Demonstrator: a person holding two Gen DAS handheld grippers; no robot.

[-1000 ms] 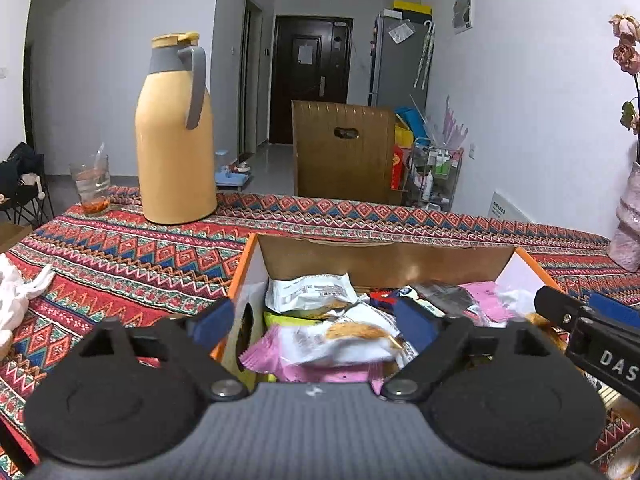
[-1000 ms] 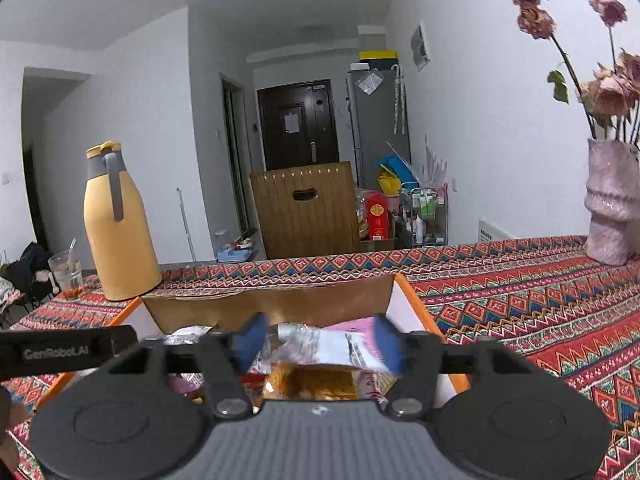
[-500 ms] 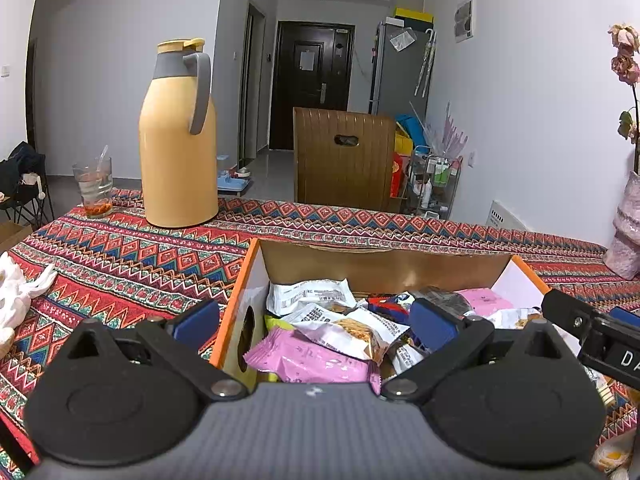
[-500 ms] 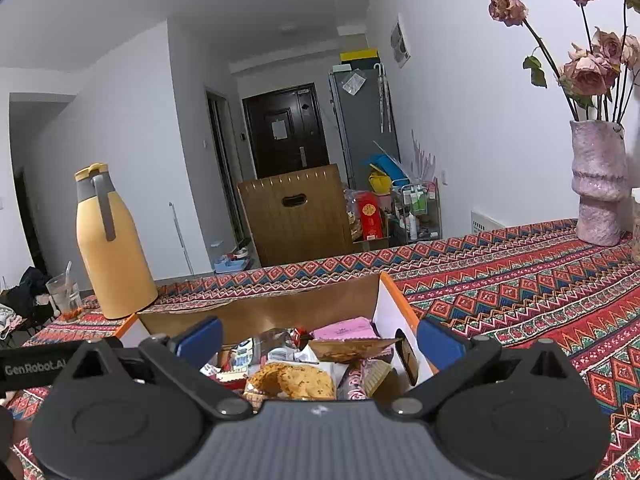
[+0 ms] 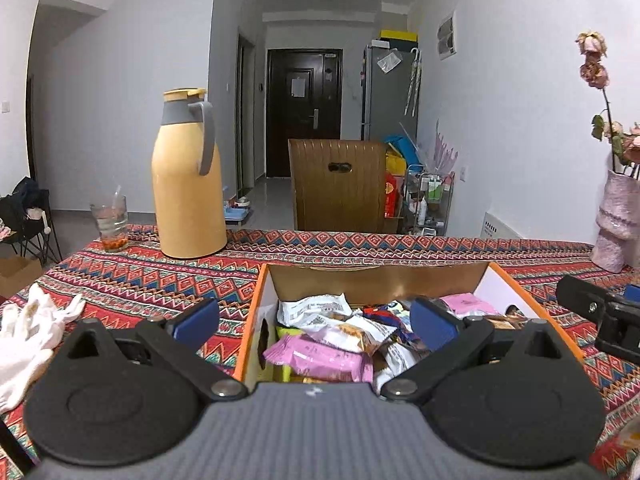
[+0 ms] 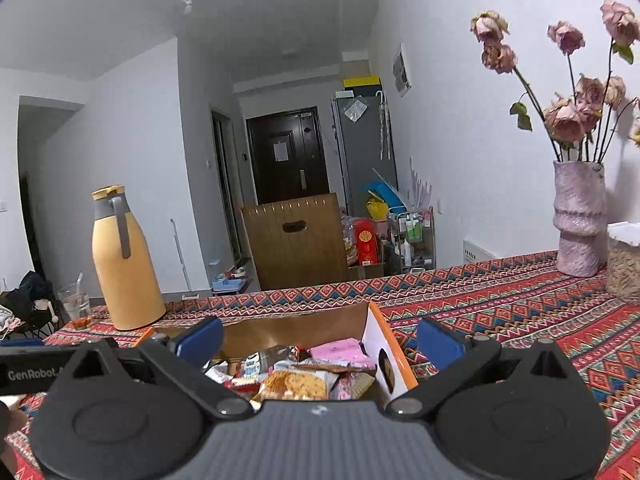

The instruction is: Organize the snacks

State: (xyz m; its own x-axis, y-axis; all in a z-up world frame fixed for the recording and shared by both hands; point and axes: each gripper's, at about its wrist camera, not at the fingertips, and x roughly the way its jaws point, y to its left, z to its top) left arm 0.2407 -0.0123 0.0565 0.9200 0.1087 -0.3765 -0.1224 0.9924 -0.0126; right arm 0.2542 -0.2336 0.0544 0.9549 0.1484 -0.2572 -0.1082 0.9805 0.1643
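Cardboard box (image 5: 496, 276) rims unobstructed | both jaws wide, empty | snacks (image 5: 320, 354) inside

White walls (image 5: 500, 120), dark door (image 5: 304, 112)

We see an open, orange-edged cardboard box (image 5: 256, 312) on the patterned cloth. Inside it lie jumbled snack packets (image 5: 320, 354), pink, white and clear-wrapped.

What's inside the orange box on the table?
The orange box holds a heap of snack packets: a pink packet, a white packet and a biscuit packet. Whatever lies underneath the heap is covered.
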